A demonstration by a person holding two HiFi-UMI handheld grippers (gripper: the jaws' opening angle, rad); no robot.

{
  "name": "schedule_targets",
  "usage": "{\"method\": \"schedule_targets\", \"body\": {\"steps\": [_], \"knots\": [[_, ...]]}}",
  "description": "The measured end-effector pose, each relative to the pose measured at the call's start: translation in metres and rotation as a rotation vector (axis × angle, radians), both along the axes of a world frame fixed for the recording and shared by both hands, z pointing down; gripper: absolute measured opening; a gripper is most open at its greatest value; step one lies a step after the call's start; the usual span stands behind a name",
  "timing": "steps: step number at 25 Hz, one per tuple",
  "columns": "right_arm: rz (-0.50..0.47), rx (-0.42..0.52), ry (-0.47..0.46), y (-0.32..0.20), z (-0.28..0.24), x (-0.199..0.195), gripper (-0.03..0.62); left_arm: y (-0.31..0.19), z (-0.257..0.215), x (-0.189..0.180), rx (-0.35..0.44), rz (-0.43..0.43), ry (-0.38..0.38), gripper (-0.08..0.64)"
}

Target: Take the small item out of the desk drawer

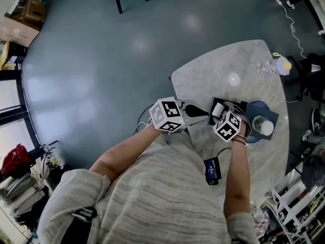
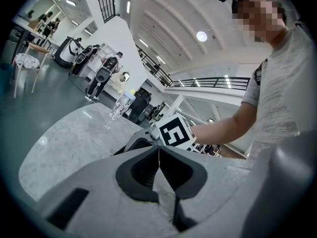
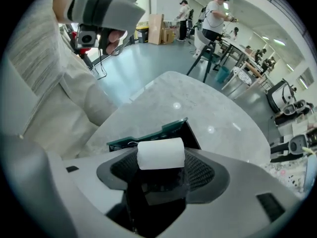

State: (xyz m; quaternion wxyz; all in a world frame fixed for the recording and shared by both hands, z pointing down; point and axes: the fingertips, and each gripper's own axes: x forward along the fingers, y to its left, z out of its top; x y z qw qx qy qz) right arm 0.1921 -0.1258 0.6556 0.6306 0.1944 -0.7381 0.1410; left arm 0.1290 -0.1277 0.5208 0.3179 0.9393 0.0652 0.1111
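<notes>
My right gripper (image 3: 159,168) is shut on a small white cylinder (image 3: 161,153), held crosswise between its pads. Just beyond it lies the open dark drawer (image 3: 148,135), set on the marble table (image 3: 198,100). In the head view the white cylinder (image 1: 218,109) sits at the right gripper's (image 1: 222,114) tips, over the black drawer (image 1: 234,105). My left gripper (image 1: 195,111) hovers just left of the drawer. In its own view the left gripper (image 2: 159,166) is shut with nothing between its jaws, pointing toward the right gripper's marker cube (image 2: 173,131).
A blue plate (image 1: 258,108) carries a white-lidded jar (image 1: 263,126) right of the drawer. A clear bottle with a yellow cap (image 1: 277,65) stands at the table's far edge. A black device (image 1: 212,170) lies near the person's body. Cables trail off the table; shelving stands at bottom right.
</notes>
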Motion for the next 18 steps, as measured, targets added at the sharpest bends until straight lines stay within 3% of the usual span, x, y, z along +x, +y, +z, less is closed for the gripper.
{"method": "schedule_targets", "body": {"steps": [12, 18], "knots": [[0.435, 0.225, -0.264, -0.004, -0.061, 0.008, 0.258, -0.001, -0.020, 0.005, 0.066, 0.002, -0.011, 0.015], [0.673, 0.342, -0.548, -0.004, -0.114, 0.005, 0.258, 0.005, -0.036, 0.006, 0.113, 0.023, -0.024, 0.015]]}}
